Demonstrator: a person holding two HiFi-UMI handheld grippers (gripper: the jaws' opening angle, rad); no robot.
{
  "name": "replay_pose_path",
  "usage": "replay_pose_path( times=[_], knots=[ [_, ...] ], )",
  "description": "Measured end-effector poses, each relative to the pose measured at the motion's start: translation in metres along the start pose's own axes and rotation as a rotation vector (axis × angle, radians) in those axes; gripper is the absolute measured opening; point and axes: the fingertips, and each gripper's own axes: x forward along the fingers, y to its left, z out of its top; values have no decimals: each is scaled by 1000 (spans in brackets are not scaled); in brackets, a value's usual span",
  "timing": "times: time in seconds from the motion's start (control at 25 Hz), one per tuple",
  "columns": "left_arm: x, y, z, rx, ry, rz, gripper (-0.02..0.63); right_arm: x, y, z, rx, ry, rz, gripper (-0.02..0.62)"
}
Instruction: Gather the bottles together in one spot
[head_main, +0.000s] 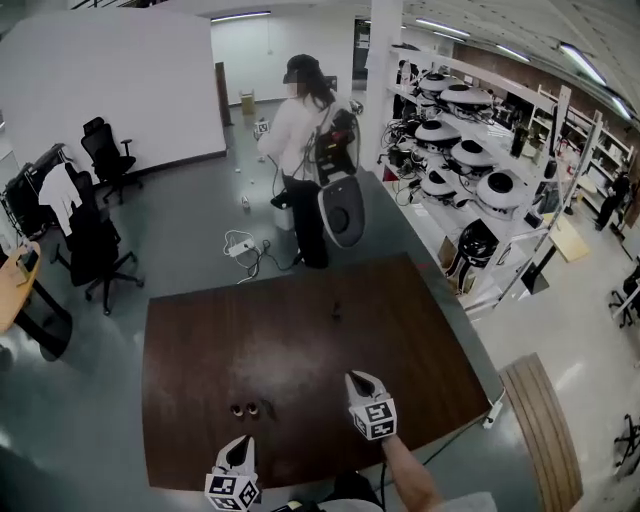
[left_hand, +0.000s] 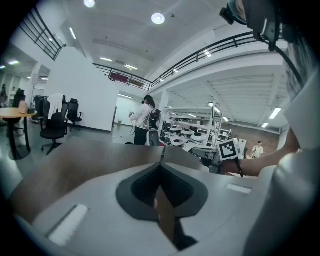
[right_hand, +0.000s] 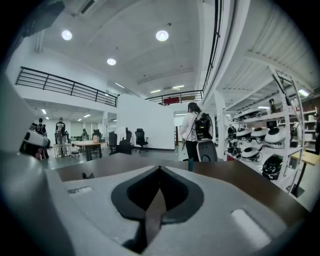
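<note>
Grey floor (head_main: 190, 225), white wall (head_main: 110, 90), office chair (head_main: 108, 150)

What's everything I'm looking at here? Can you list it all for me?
table: one, dark brown, centre of the room
bottles: small and dark, too tiny to count surely; a cluster near the table's front edge, one alone farther back
person: one, white top, dark backpack, standing beyond the table
office chairs: several, black, on the floor at left
shelves: white, at right, holding round white devices
power strip: one, white, on the floor behind the table
left gripper: one, white-grey, over the front edge, shut, empty
right gripper: one, white-grey, over the table, shut, empty
</note>
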Motion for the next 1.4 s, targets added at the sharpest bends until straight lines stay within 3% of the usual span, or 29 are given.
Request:
replay_pose_path(
  times=[0.24,0.48,0.6,0.96,1.24,1.4],
  knots=[
    [35,1,29,-30,7,94,2,67,-38,-4,-12,36,87,2],
    [59,2,30,-38,41,185,2,135,-79,-6,-12,48,109,2],
    [65,0,31,-56,50,228,2,169,-94,-12,-1,70,124,96],
    [71,-7,14,-88,113,308,2,243,-120,-45,13,152,154,209],
    [71,-4,9,-113,133,352,2,263,-127,-59,20,178,157,212],
    [69,-7,5,-122,142,360,2,263,-127,-60,-2,174,163,151]
  ],
)
